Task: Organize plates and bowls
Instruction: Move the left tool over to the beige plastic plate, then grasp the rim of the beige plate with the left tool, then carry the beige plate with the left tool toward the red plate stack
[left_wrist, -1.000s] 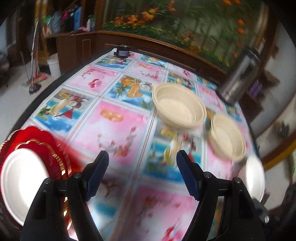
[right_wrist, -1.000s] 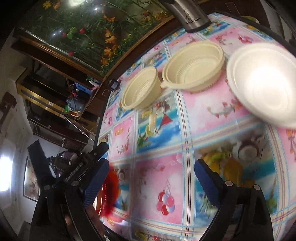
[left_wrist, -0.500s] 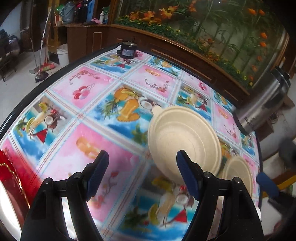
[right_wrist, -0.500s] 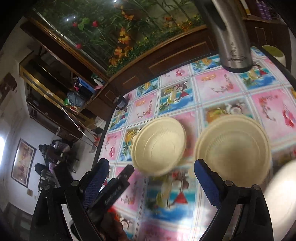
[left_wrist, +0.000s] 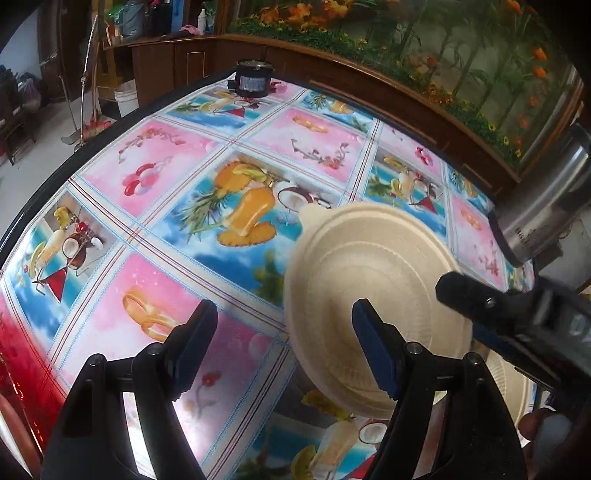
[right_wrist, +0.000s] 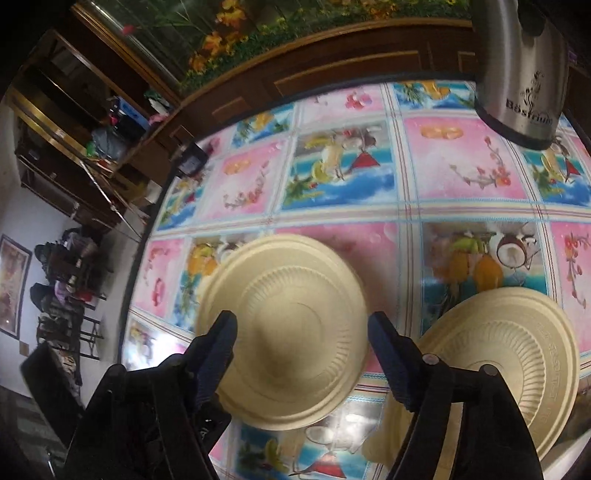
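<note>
Right wrist view: right claw (right_wrist: 301, 345) closing over cream bowl (right_wrist: 284, 332), not yet clenched; left claw (left_wrist: 284, 343) released; second bowl (right_wrist: 517, 354) unstacked, sorting barely begun

Two cream bowls: one (right_wrist: 291, 332) at frame centre, one (right_wrist: 517, 354) at lower right. One steel kettle (right_wrist: 524, 66), upper right. One black canister (left_wrist: 255, 79), top centre. One red tray (left_wrist: 14, 354), left edge.
</note>
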